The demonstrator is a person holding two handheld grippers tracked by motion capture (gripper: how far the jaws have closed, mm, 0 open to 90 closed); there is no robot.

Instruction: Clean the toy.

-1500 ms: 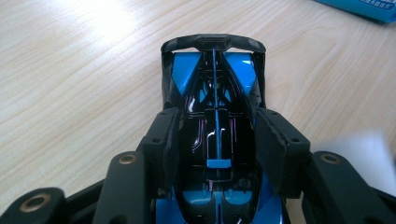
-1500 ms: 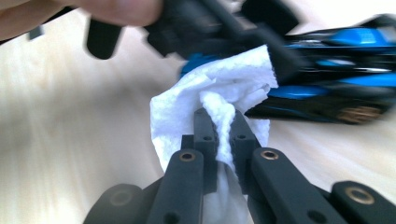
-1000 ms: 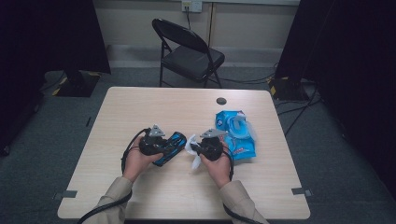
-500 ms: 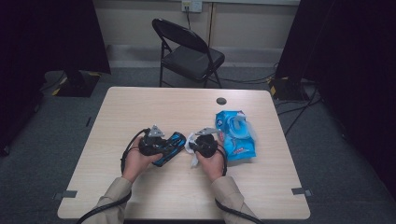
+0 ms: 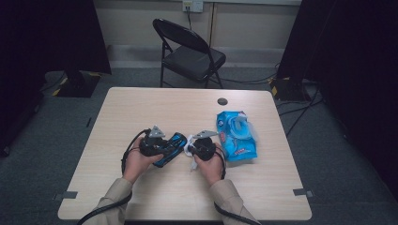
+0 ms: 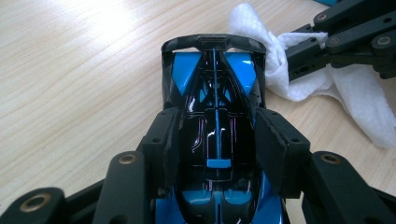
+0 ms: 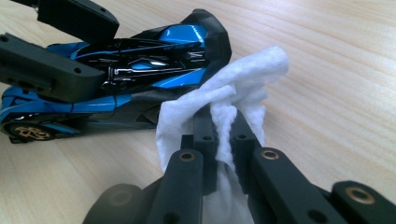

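The left gripper (image 6: 215,154) clamps a glossy blue-and-black toy race car (image 6: 215,107) just above the pale wooden table (image 5: 141,108); the right gripper (image 7: 223,135) pinches a crumpled white wipe (image 7: 233,88) beside the car's rear wing. Judged best practice: hold the car steady and stroke lightly along its long axis, which points toward the wipe.

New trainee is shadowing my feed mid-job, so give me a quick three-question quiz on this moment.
1. True or false: the left tongs clamp the toy car across its body.
2. What do the right tongs pinch? A) the wipe pack B) a white wipe C) a cable
3. Name the blue thing lying on the table past the person's right hand.

Key
1. True
2. B, the wipe, which lies against the car's end
3. The wipe pack
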